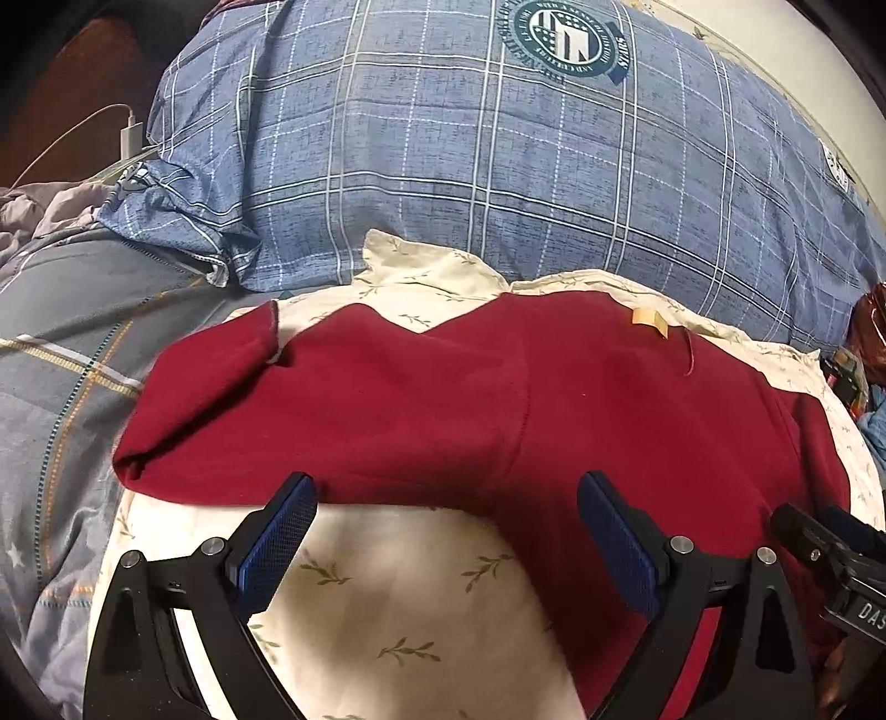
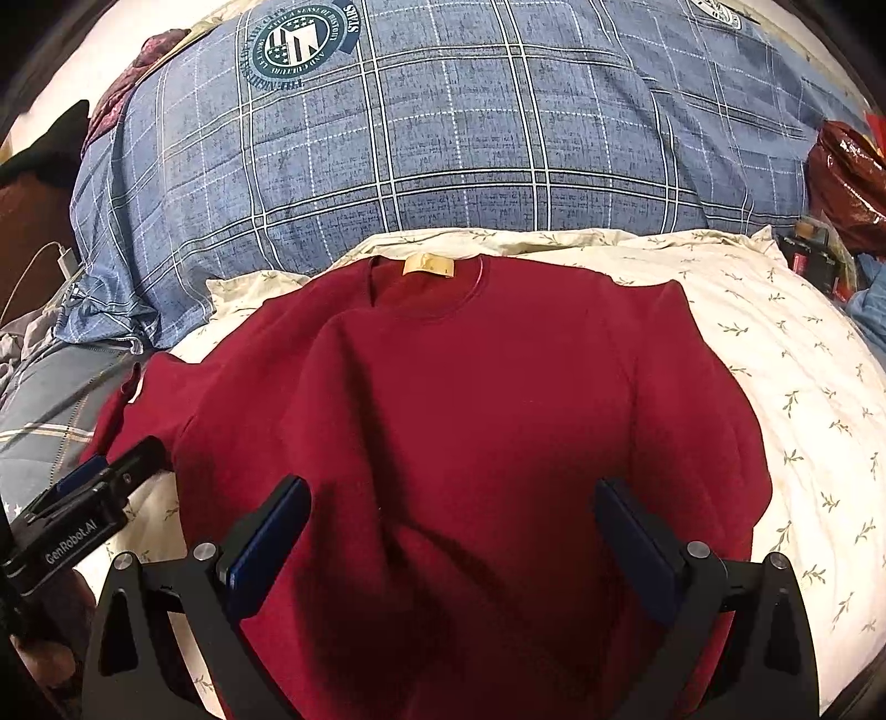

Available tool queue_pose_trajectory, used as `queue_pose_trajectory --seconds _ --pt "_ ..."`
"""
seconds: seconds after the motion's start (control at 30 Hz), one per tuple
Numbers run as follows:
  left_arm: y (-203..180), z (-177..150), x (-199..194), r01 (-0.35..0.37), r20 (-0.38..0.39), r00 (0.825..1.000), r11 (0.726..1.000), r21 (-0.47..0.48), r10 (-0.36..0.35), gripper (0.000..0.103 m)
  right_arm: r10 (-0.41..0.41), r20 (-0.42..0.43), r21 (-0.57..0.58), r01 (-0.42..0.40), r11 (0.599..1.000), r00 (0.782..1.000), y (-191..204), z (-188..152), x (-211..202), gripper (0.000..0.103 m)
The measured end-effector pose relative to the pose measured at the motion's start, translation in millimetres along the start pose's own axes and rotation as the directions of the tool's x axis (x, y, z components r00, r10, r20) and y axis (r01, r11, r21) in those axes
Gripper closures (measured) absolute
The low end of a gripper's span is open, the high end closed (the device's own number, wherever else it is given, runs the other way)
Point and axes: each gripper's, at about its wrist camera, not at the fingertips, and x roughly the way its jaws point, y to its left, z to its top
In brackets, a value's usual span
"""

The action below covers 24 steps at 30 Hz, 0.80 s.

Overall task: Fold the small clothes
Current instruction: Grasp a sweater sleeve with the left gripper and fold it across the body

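A dark red sweatshirt lies flat, neck away from me, on a cream leaf-print sheet. A tan label shows inside its collar. One sleeve stretches out to the left. My left gripper is open, its blue pads spread just short of the sleeve's lower edge with bare sheet between them. My right gripper is open over the lower body of the sweatshirt, nothing clamped. The left gripper also shows at the left edge of the right wrist view, and the right gripper at the right edge of the left wrist view.
A big blue plaid pillow with a round green badge rises right behind the sweatshirt. A grey striped blanket lies at left, with a white charger and cable beyond it. Red shiny packaging and small items sit at right.
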Motion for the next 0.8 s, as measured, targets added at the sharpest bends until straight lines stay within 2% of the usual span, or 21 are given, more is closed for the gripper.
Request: queue_pose_trajectory --seconds 0.17,0.33,0.4,0.47,0.53,0.63,0.7,0.8 --pt "35.4 11.8 -15.1 -0.072 0.023 0.997 0.995 -0.065 0.074 0.008 0.025 0.004 -0.026 -0.025 0.999 1.000 7.9 5.0 -2.9 0.002" --pt "95.0 28.4 -13.5 -0.181 -0.030 0.984 0.966 -0.186 0.178 0.009 0.060 0.014 -0.052 -0.059 0.997 0.998 15.3 9.2 -8.2 0.001" --pt "113.8 33.4 -4.0 -0.192 -0.060 0.981 0.956 -0.221 0.183 0.016 0.067 0.012 -0.057 -0.066 0.996 0.998 17.0 9.1 -7.2 0.001" --pt "120.0 35.6 8.7 -0.192 -0.107 0.979 0.956 -0.223 0.172 0.029 0.075 -0.002 -0.057 -0.075 0.996 0.997 18.0 8.9 -3.2 0.001" --pt "119.7 39.1 25.3 -0.182 -0.154 0.976 0.967 -0.176 0.156 0.030 0.082 -0.016 -0.052 -0.083 0.995 0.996 18.2 9.1 1.2 0.001" --pt "115.1 40.8 47.5 -0.247 -0.179 0.958 0.963 -0.105 0.226 0.033 0.082 -0.032 -0.045 -0.084 0.995 0.996 18.3 9.5 7.9 0.001" --pt "115.8 43.0 58.4 -0.233 -0.181 0.961 0.966 -0.113 0.211 0.038 0.087 -0.043 -0.043 -0.088 0.995 0.995 19.4 9.0 11.7 0.001" --pt "119.6 46.6 69.0 -0.211 -0.172 0.967 0.968 -0.136 0.187 0.050 0.089 -0.059 -0.052 -0.093 0.994 0.994 22.1 8.0 16.4 0.001"
